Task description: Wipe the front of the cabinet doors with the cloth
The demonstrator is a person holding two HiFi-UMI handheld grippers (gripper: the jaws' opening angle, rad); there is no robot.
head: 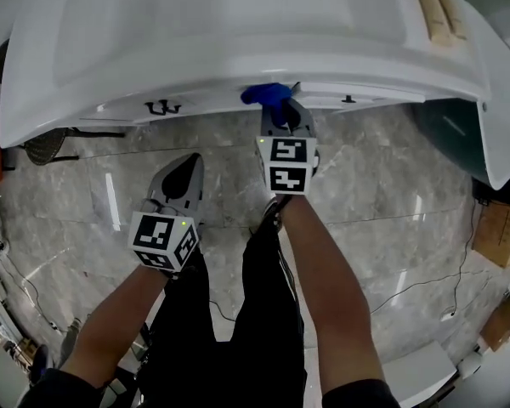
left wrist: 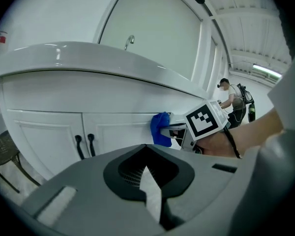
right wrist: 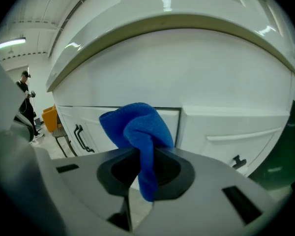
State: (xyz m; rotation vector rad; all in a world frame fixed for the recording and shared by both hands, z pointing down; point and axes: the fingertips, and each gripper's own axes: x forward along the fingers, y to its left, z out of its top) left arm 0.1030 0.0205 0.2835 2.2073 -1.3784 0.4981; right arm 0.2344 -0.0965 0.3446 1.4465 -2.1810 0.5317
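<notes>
Your right tongs (head: 280,113) are clamped on the blue cloth (right wrist: 137,127), which is bunched and folded, and held at the white cabinet door (right wrist: 226,127). Your left tongs (head: 184,172) are closed and empty.

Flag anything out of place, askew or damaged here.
Nothing stands out. The cabinet doors sit shut and level, with their handles intact. The cloth is bunched in the right gripper at the door front, as wiping needs. The left gripper hangs back, shut and empty.
</notes>
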